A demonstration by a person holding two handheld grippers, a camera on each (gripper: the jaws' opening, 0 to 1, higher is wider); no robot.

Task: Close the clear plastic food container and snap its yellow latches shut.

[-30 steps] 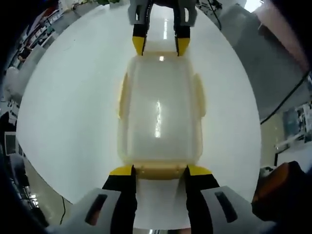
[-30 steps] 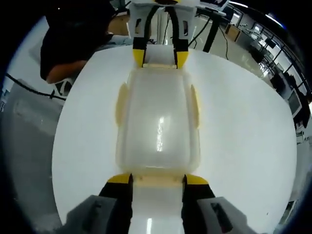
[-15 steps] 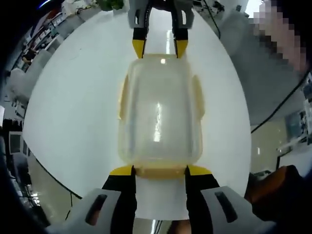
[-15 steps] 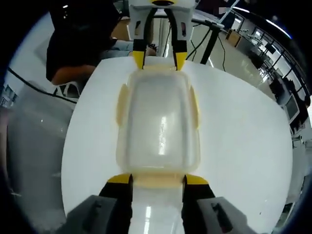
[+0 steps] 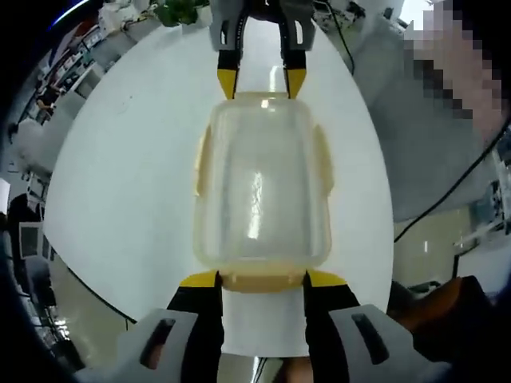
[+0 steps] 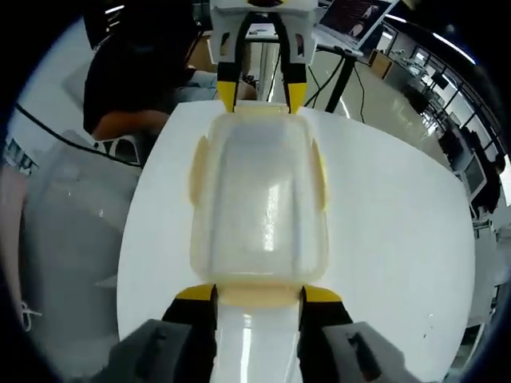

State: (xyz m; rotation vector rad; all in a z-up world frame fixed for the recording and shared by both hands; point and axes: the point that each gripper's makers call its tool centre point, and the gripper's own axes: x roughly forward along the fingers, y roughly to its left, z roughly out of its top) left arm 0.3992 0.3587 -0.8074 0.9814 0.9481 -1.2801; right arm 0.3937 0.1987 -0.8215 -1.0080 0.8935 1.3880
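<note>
Left gripper view: the left claw (image 5: 261, 278) is sitting at the bottom, its two yellow-tipped jaws standing narrow and bracketing the near yellow end latch (image 5: 262, 280) of the clear rectangular plastic food container (image 5: 262, 183). The jaw tips are lying against the latch's two ends; whether they are actually squeezing it — cannot tell. The container is lying lengthwise ahead of the jaws over the round white counter (image 5: 120, 175), lid in place on top. Yellow side latches (image 5: 322, 159) are showing along both long edges, lying close against the walls. At the far end the right claw (image 5: 262, 81) is coming in from the top, its yellow tips at the two far corners of the container. A dark cable (image 5: 447, 191) is trailing across the grey floor on the right.

Right gripper view: same arrangement, seen from the other end. The right claw (image 6: 258, 294) is standing narrow at the bottom, jaw tips flanking the near end latch (image 6: 257, 295) of the container (image 6: 257, 203). The left claw (image 6: 261, 96) is at the far end — yellow tips at the container's far corners. Beyond the counter (image 6: 383, 231) a person in a dark top (image 6: 144, 72) is sitting at the upper left. A black tripod leg (image 6: 339, 68) is standing past the counter's far edge.
</note>
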